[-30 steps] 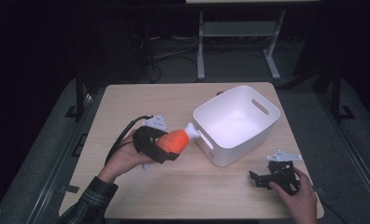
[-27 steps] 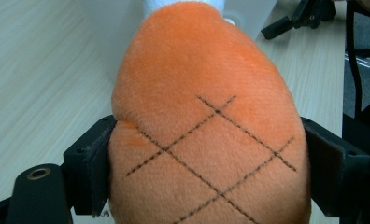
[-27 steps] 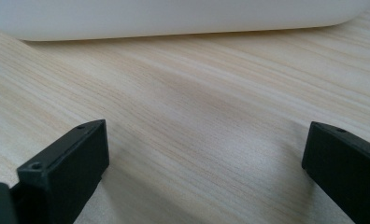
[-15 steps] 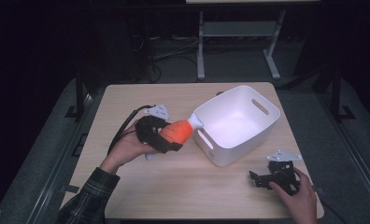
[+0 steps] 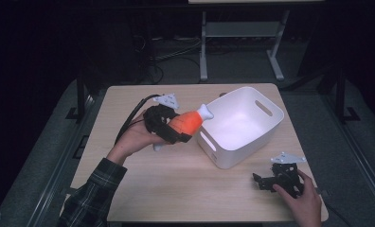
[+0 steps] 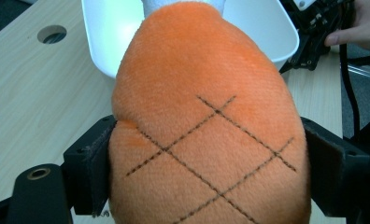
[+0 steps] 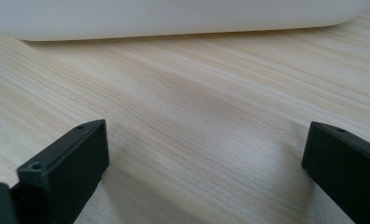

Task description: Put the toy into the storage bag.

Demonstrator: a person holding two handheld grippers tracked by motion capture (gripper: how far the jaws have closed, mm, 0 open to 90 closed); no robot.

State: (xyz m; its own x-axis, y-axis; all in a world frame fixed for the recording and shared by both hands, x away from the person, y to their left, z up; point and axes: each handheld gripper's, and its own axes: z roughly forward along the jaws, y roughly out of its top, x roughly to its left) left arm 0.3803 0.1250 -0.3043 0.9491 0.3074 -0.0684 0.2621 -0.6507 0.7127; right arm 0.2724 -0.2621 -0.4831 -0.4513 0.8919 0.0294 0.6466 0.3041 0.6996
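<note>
- Hanging above the light wooden table [image 5: 176, 189], an orange plush drumstick toy with a white bone-shaped tip and dark stitched diamond lines [image 5: 188, 122] is held just beside the near-left rim of the white plastic tub with slotted handles [image 5: 266, 130], its white tip pointing toward the tub.
- The toy is clamped at its orange body between the two black jaws of the left gripper [image 5: 176, 130], which press into the plush on both sides, as is seen in the left gripper view [image 6: 206, 140].
- The left gripper is raised off the table by the left hand [image 5: 133, 139], a plaid sleeve [image 5: 93, 194] being seen at the forearm, and a black cable [image 5: 129, 118] trails from it.
- The right gripper [image 5: 263, 182] is rested low at the table's near right corner under the right hand [image 5: 304, 201], near the tub but apart from it.
- Its jaws are spread wide with nothing but bare wood between them [image 7: 206, 154].
</note>
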